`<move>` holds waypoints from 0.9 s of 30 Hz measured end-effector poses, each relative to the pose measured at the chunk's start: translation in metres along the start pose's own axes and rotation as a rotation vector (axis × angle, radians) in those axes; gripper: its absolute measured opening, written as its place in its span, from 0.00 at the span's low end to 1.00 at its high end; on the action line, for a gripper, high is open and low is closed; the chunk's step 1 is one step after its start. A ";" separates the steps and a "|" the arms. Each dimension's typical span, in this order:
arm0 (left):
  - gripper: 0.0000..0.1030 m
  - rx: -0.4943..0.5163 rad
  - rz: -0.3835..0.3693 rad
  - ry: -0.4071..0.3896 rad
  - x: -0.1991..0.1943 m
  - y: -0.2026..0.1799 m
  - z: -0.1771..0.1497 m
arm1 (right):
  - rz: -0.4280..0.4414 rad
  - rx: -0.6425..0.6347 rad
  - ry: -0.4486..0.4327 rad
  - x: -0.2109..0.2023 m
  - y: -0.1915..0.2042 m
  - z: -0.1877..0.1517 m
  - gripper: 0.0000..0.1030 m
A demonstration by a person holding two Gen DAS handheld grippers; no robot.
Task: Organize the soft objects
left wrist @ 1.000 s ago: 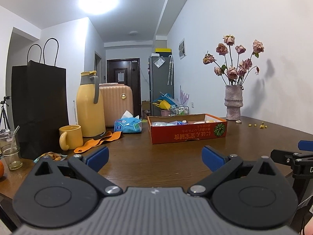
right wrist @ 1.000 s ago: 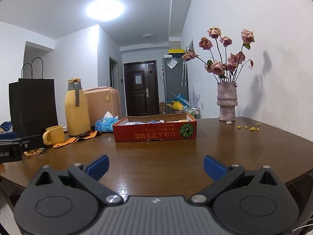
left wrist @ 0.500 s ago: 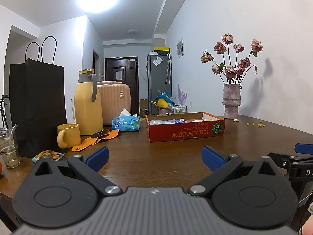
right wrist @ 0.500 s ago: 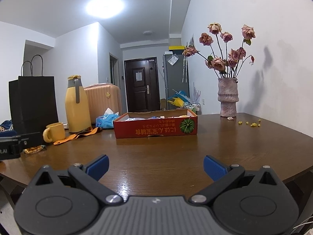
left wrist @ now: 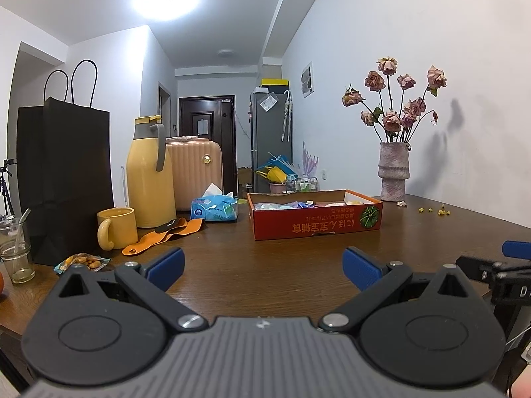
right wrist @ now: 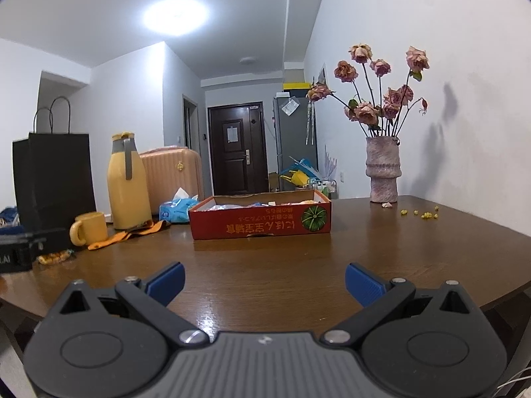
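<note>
My left hand-held gripper [left wrist: 262, 267] & right hand-held gripper [right wrist: 264, 280] hang over the near counter [right wrist: 265, 258] edge, both w/ fingers wide apart, holding nothing. Soft packets sit in the red box [left wrist: 317, 224] mid-counter, well ahead; the orange strap [left wrist: 162, 233] lies outside it, by the mug [left wrist: 116, 227].

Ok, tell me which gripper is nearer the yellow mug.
Left. The left gripper hovers open over the table's near edge, with the yellow mug ahead to its left. The right gripper, also open, sits further right, the mug far off to its left.
</note>
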State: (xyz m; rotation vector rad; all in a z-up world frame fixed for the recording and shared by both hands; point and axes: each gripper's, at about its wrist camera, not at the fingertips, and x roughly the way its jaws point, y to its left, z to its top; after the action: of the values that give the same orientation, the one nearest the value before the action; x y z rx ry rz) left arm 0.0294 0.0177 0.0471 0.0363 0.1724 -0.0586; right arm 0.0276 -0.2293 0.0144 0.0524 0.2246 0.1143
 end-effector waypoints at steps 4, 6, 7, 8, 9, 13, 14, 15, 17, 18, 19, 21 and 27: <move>1.00 0.001 -0.001 0.000 0.000 0.000 0.000 | 0.008 -0.002 0.022 0.003 0.001 -0.002 1.00; 1.00 -0.001 -0.001 0.000 0.000 0.000 0.000 | 0.010 0.000 0.023 0.003 0.001 -0.002 1.00; 1.00 -0.001 0.000 0.000 0.000 0.000 0.000 | 0.009 -0.001 0.021 0.003 0.000 -0.002 1.00; 1.00 0.000 0.001 -0.001 0.000 0.000 0.000 | 0.008 -0.002 0.020 0.002 0.000 -0.002 1.00; 1.00 -0.001 0.002 0.000 0.000 0.000 0.000 | 0.007 -0.003 0.020 0.003 0.000 -0.002 1.00; 1.00 -0.002 0.002 0.000 0.000 0.000 0.000 | 0.005 0.002 0.023 0.003 -0.001 -0.002 1.00; 1.00 -0.002 0.002 -0.001 0.000 0.000 0.000 | 0.006 0.003 0.022 0.003 -0.001 -0.001 1.00; 1.00 -0.002 0.002 -0.002 0.000 0.000 0.000 | 0.006 0.004 0.019 0.002 -0.001 -0.001 1.00; 1.00 -0.002 0.003 -0.003 0.000 0.000 0.000 | 0.005 0.005 0.006 0.000 -0.001 0.001 1.00; 1.00 -0.002 0.003 -0.002 0.000 0.000 0.000 | 0.004 0.005 0.000 0.000 -0.001 0.001 1.00; 1.00 -0.004 0.003 -0.001 0.000 0.000 0.000 | 0.004 0.004 -0.004 -0.001 -0.001 0.001 1.00; 1.00 -0.007 0.002 0.000 -0.001 0.000 -0.001 | 0.009 0.005 -0.008 -0.002 -0.002 0.003 1.00; 1.00 -0.006 -0.001 0.001 0.000 0.000 -0.001 | 0.001 0.016 -0.014 -0.002 -0.004 0.002 1.00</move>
State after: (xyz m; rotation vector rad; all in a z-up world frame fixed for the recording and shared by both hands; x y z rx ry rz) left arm 0.0289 0.0178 0.0461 0.0300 0.1734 -0.0595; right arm 0.0267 -0.2333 0.0168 0.0692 0.2116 0.1132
